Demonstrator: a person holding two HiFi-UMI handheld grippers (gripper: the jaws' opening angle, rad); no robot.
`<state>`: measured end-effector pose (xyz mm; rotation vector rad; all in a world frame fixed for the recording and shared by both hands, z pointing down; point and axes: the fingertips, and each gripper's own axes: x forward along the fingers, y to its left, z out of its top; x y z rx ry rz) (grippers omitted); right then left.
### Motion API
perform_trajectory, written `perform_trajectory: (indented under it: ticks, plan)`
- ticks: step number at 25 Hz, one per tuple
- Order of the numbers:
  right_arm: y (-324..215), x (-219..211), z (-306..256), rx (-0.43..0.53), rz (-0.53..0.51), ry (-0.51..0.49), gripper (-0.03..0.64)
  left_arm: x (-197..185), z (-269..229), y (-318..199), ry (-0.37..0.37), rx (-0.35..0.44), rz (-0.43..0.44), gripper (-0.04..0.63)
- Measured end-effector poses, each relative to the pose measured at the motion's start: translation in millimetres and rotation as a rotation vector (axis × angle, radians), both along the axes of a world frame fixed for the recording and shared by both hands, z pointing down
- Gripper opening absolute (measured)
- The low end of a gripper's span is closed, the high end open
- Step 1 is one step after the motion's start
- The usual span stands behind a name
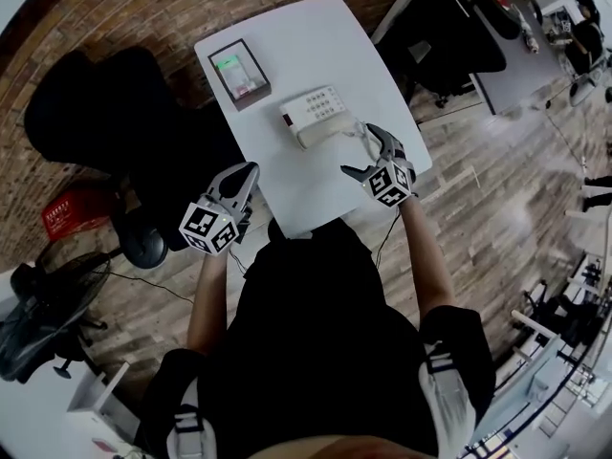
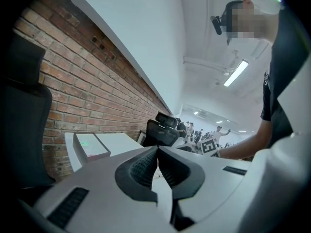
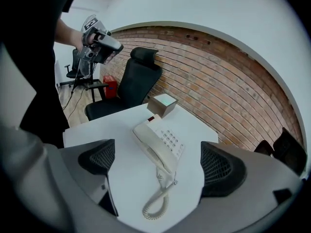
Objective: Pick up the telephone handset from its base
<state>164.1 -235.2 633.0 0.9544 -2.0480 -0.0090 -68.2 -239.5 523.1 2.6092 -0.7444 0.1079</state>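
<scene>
Both grippers are empty: the left gripper (image 1: 245, 176), jaws pressed together, hangs beside the table (image 1: 316, 46), while the right gripper (image 1: 367, 154), jaws wide apart, hovers near the handset (image 3: 153, 152) lying on its base (image 3: 170, 137), so the reach seems in hand and next it should straddle the handset and close.

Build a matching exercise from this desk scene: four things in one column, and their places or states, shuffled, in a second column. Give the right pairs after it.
Column one
1. telephone handset
2. left claw
3. right claw
4. box

Column two
A. open wide, facing the handset
B. at the far end of the table, near the brick wall
C. lying on its base
D. shut, holding nothing

Pairs: 1-C, 2-D, 3-A, 4-B
</scene>
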Motion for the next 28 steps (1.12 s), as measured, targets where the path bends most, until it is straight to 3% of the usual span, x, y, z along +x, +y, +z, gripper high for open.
perform_trajectory:
  ticks: [15, 28]
  plan:
    - [-34.4, -14.8, 45.1, -0.114, -0.276, 0.136, 0.543, -26.2, 11.8, -2.0, 0.003, -0.026, -0.164, 0.020]
    - [-51.4, -15.3, 78.0, -0.215, -0.488, 0.208, 0.541, -26.3, 22.4, 8.9, -0.004, -0.059, -0.237, 0.018]
